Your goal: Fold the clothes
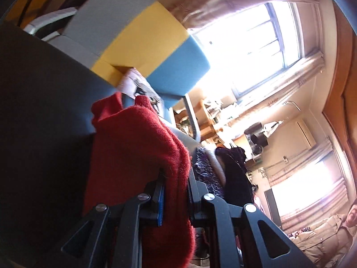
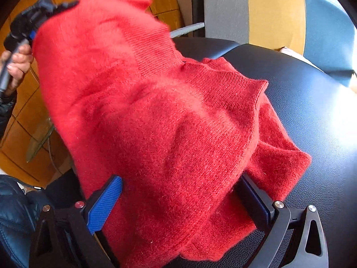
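Note:
A fuzzy red sweater point(image 2: 169, 120) lies partly on a black leather surface point(image 2: 312, 116), with one end lifted up to the left. My left gripper point(image 1: 176, 192) is shut on a fold of the red sweater point(image 1: 138, 147), which hangs down between its fingers. In the right wrist view the left gripper point(image 2: 33, 20) shows at the top left, held by a hand point(image 2: 17, 62) and pinching the raised edge. My right gripper point(image 2: 180, 201) stands open, its blue-padded fingers point(image 2: 104, 203) wide apart and the sweater's bulk bunched between them.
A chair with a grey, yellow and blue back point(image 2: 276, 15) stands behind the black surface. Wooden panelling point(image 2: 29, 134) fills the left side. A bright window point(image 1: 250, 44) and shelves lie beyond, and a person in a beige jacket point(image 1: 321, 236) sits at the lower right.

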`<state>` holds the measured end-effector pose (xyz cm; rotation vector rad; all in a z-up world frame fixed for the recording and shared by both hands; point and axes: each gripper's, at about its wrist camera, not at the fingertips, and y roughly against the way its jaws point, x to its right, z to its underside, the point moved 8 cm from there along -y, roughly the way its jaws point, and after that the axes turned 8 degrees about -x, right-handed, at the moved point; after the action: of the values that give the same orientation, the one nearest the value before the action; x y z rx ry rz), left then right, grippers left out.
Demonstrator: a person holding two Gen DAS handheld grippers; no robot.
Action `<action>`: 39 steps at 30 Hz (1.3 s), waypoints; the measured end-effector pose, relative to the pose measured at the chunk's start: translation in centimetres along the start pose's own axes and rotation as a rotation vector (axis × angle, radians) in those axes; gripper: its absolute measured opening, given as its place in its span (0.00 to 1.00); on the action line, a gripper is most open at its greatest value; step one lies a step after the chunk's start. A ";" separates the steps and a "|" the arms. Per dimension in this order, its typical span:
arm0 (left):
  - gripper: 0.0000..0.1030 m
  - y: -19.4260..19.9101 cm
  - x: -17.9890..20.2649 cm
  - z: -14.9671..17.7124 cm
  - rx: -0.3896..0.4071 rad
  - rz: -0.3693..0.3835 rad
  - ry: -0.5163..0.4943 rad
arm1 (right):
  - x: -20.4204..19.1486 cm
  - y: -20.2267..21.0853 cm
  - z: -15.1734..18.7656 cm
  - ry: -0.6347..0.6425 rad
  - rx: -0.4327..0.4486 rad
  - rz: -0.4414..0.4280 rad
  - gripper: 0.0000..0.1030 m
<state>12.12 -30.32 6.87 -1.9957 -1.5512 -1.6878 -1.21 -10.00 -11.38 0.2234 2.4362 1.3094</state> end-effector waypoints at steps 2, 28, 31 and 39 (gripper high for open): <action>0.14 -2.9 1.4 0.2 -0.047 0.010 -0.012 | 0.0 0.1 0.1 -0.003 0.012 0.001 1.00; 0.24 -22.1 1.9 8.3 -0.431 -0.193 -0.049 | -1.3 1.8 1.4 -0.016 0.123 0.001 1.00; 0.25 -20.5 3.4 8.1 -0.419 -0.161 -0.080 | -1.3 3.0 2.3 -0.035 0.137 0.000 1.00; 0.27 -11.1 1.4 5.1 -0.223 -0.101 -0.039 | -1.6 8.2 4.9 -0.071 0.146 0.007 1.00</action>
<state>7.31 -21.00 0.48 -2.0966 -1.5627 -1.9498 1.93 -2.13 -6.68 0.3113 2.4741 1.1080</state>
